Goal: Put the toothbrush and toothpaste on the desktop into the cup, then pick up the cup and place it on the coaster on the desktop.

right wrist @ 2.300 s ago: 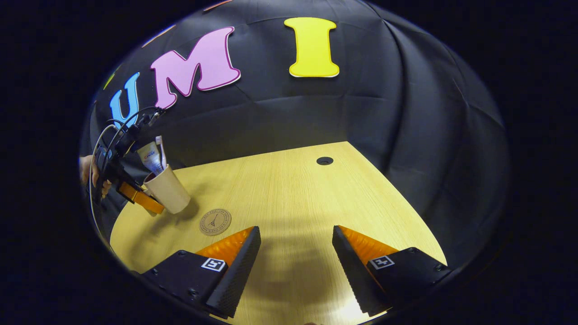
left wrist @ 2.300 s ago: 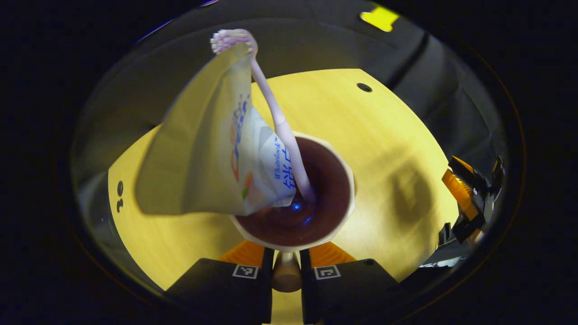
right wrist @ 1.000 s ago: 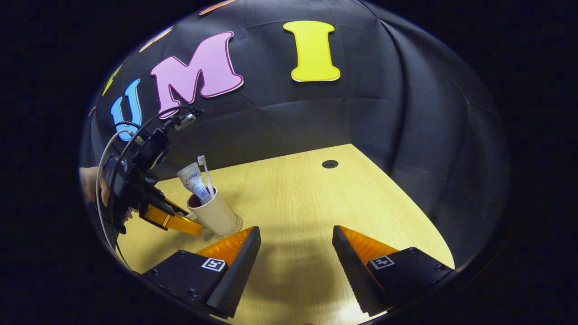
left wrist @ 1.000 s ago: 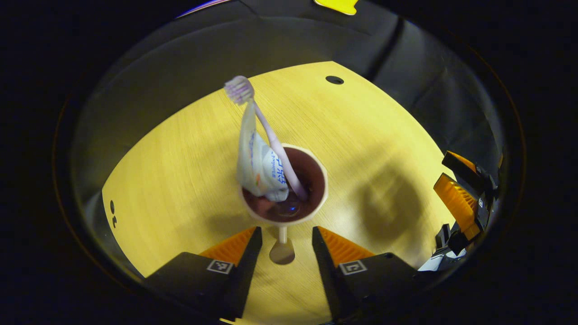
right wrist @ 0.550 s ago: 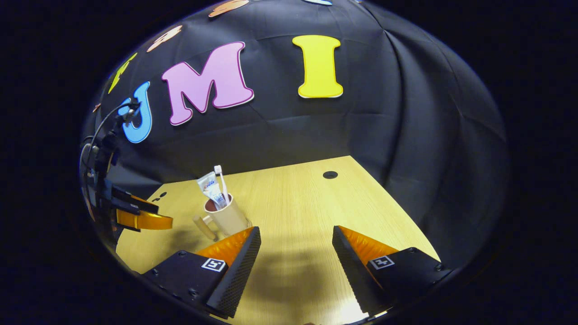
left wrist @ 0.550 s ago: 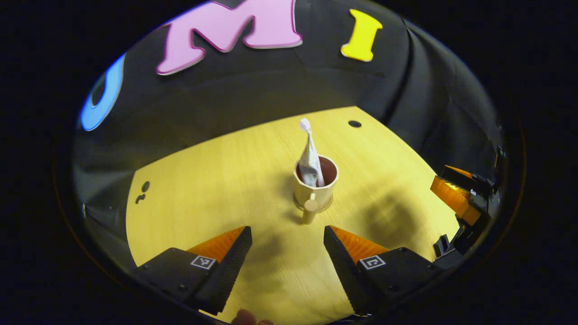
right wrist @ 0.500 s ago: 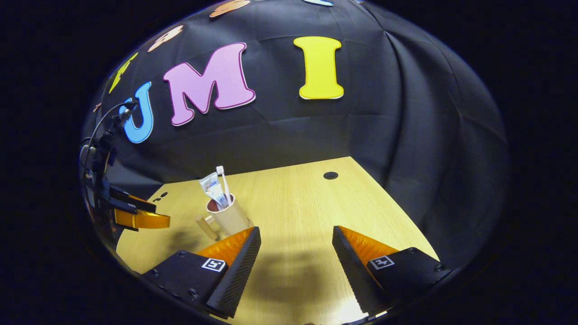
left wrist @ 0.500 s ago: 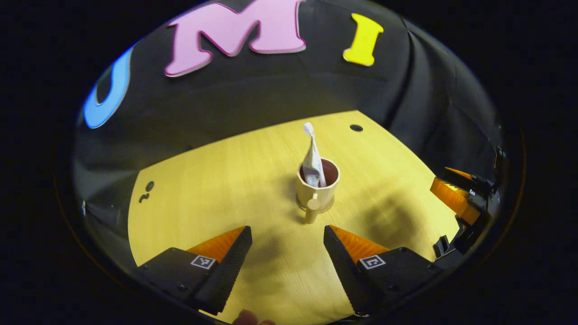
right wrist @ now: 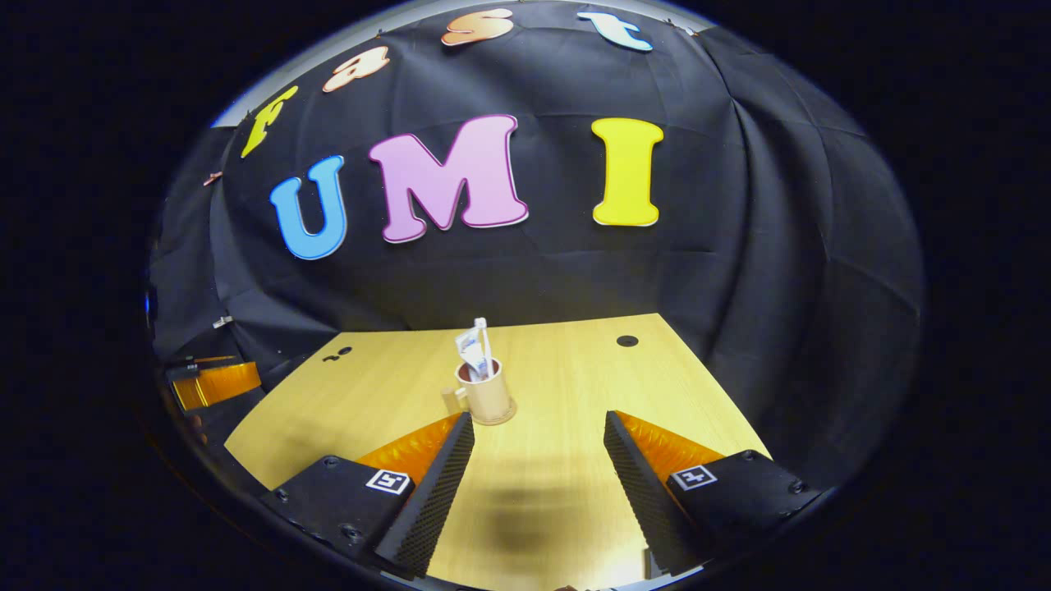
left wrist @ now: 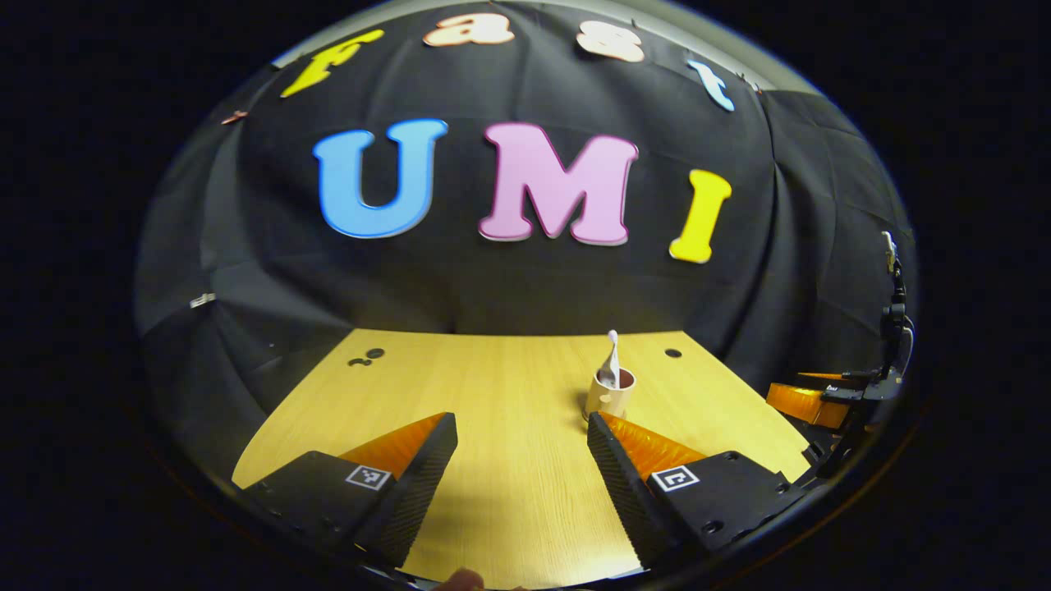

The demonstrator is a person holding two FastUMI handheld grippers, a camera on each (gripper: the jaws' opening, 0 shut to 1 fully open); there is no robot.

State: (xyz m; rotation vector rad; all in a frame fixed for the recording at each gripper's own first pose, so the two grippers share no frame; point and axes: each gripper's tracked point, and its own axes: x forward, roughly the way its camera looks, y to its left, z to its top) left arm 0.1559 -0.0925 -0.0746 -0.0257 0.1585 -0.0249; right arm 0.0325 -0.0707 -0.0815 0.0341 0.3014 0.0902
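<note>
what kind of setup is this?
Looks like a staged recording booth, not a real bathroom: black cloth wall behind a bare wooden desktop, a cup with toothbrush and toothpaste as props.

A beige ceramic cup [right wrist: 486,399] with a dark brown inside holds a white toothpaste tube [right wrist: 470,351] printed blue; the wooden tabletop [right wrist: 566,369] is pale yellow.

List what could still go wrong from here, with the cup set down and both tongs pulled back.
1. The toothbrush and toothpaste stand well above the rim of the cup, so it may be top-heavy and a nudge could tip it.
2. The cup handle sticks out sideways toward the left tongs; a stray sweep might catch it.
3. The coaster shows only as a thin edge under the cup, so centring cannot be confirmed.
</note>
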